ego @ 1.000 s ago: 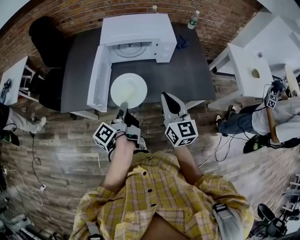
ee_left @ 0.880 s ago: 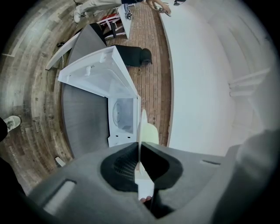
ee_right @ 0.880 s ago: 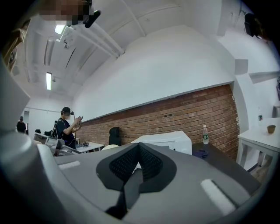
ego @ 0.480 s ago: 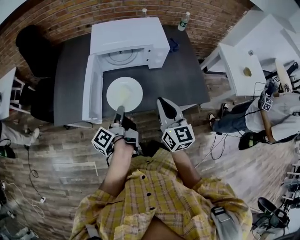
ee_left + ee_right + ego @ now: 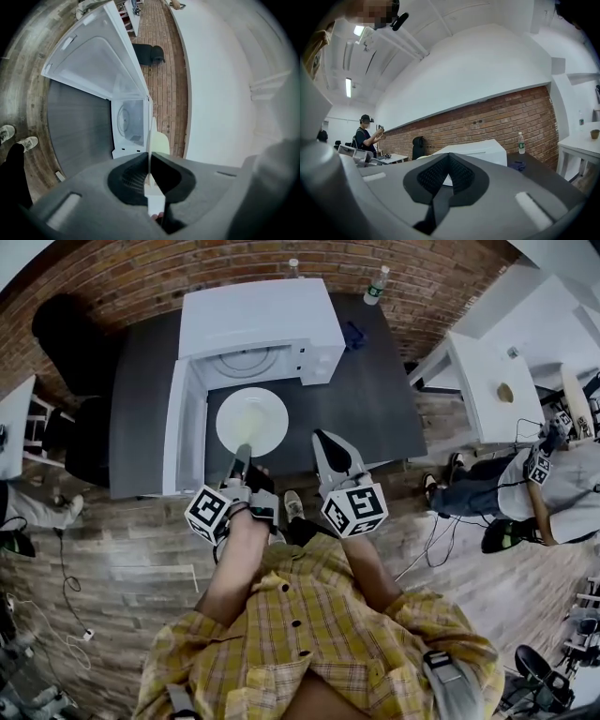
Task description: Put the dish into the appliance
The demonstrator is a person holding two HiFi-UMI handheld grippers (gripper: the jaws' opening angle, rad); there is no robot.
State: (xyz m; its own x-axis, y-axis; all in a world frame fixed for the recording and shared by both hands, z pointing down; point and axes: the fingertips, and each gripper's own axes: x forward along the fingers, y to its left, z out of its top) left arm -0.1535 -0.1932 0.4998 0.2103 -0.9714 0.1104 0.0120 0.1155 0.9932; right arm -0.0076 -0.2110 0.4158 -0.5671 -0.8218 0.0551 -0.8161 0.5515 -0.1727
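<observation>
While the dish (image 5: 251, 420) hangs level over the table (image 5: 375, 399), just in front of the microwave (image 5: 258, 315), the left gripper (image 5: 243, 457) has it by the near rim, jaws pinched tight on the edge. Look along that gripper and you get the dish (image 5: 158, 143) edge-on, a thin pale line running straight out from between the two dark pads. Beyond it is the lit cavity (image 5: 129, 119).

The door (image 5: 186, 427) is swung right out on the left side, and the turntable (image 5: 248, 360) shows inside the opening. The dish is not in yet: its far rim sits close to the mouth of the microwave, and the whole of it is outside, over the dark tabletop and beside the open door.

Over on the other side, the right gripper (image 5: 330, 442) is carrying nothing. Its own view shows the jaws pressed together, tip to tip, pointing level towards the microwave's white body (image 5: 476, 151). It hovers at the table's near edge, just right of the dish and clear of it.

A blue cloth (image 5: 354, 334) lies right of the microwave, and a bottle (image 5: 376, 284) stands at the back by the brick wall (image 5: 141, 277).
</observation>
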